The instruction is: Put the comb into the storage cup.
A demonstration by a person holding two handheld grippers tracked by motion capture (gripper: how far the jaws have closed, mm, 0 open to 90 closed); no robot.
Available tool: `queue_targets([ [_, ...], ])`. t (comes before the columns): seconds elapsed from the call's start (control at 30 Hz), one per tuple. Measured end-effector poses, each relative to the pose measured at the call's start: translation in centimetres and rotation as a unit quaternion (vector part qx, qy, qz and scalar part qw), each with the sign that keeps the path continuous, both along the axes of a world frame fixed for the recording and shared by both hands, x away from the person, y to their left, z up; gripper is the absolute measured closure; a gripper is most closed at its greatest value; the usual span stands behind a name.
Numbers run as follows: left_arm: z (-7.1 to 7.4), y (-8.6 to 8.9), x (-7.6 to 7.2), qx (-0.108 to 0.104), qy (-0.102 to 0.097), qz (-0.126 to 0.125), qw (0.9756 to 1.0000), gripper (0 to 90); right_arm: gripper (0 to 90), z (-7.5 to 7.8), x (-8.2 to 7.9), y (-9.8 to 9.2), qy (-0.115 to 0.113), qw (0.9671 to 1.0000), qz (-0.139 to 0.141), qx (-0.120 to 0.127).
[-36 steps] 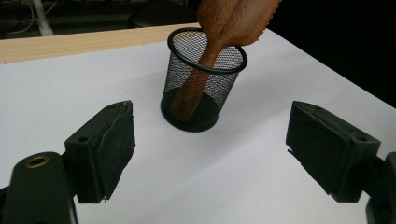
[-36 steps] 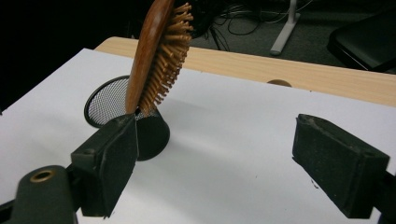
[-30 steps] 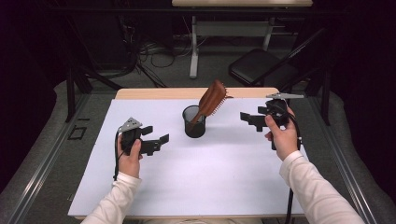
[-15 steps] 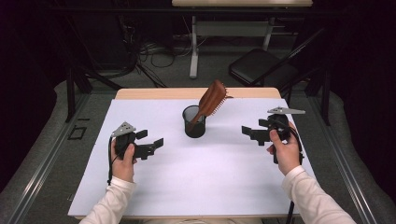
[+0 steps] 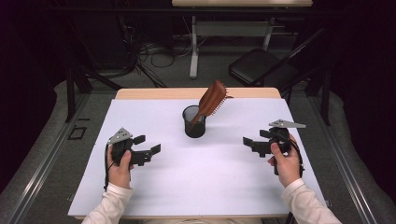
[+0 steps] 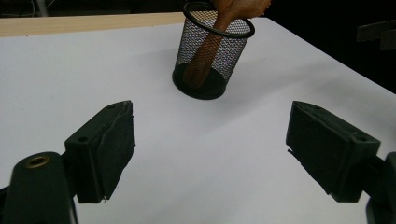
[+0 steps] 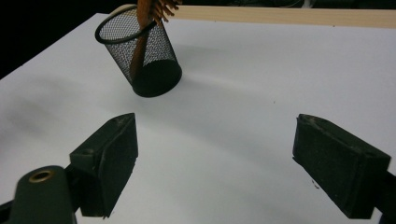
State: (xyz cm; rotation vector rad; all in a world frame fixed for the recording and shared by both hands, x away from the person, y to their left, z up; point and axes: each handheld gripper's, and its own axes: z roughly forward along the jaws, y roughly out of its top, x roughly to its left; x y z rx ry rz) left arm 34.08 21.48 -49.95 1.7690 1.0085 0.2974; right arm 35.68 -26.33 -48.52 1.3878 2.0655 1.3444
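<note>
left gripper (image 5: 150,154): jaws wide, empty, over sheet (image 5: 210,186) | right gripper (image 5: 250,143): jaws wide, empty | brush (image 5: 211,100): handle-down, leaning in mesh cup (image 5: 194,122), between grippers

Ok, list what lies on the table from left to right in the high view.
Left gripper → black mesh cup holding the brown hairbrush → right gripper.

White long sleeves (image 5: 299,200) — black grippers with blocky jaws, grey three-cornered top plates (image 5: 286,123), black trailing cables, brass-ringed holes.
</note>
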Motion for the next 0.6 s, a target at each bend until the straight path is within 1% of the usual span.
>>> queue_targets([
  [0.17,-0.3,0.0,-0.2,0.001,0.0,-0.003,1.0,15.7,14.0,-0.7,-0.8,0.0,-0.006,1.0,0.001,-0.007],
  [0.23,-0.4,0.0,-0.3,0.001,-0.002,-0.005,1.0,15.7,14.0,-1.0,-1.1,0.1,-0.008,0.9998,0.0,-0.015],
  [0.27,-0.5,0.0,-0.3,0.001,-0.001,-0.006,1.0,15.7,14.0,-1.1,-1.2,0.1,-0.01,0.9999,0.0,-0.012],
  [0.37,-0.6,0.2,-0.4,0.001,-0.005,-0.009,1.0,15.7,14.0,-1.6,-1.7,0.1,-0.013,0.9998,0.0,-0.013],
  [0.43,-0.6,0.2,-0.5,-0.002,-0.006,-0.009,0.9999,15.7,14.0,-1.7,-2.0,0.2,-0.013,0.9997,0.0,-0.018],
  [0.47,-0.6,0.3,-0.5,-0.002,-0.006,-0.008,0.9999,15.7,14.0,-1.8,-2.2,0.2,-0.017,0.9997,-0.001,-0.016],
  [0.6,-0.7,0.3,-0.5,-0.004,-0.008,-0.008,0.9999,15.7,14.0,-2.1,-2.7,0.3,-0.018,0.9996,0.001,-0.021],
])
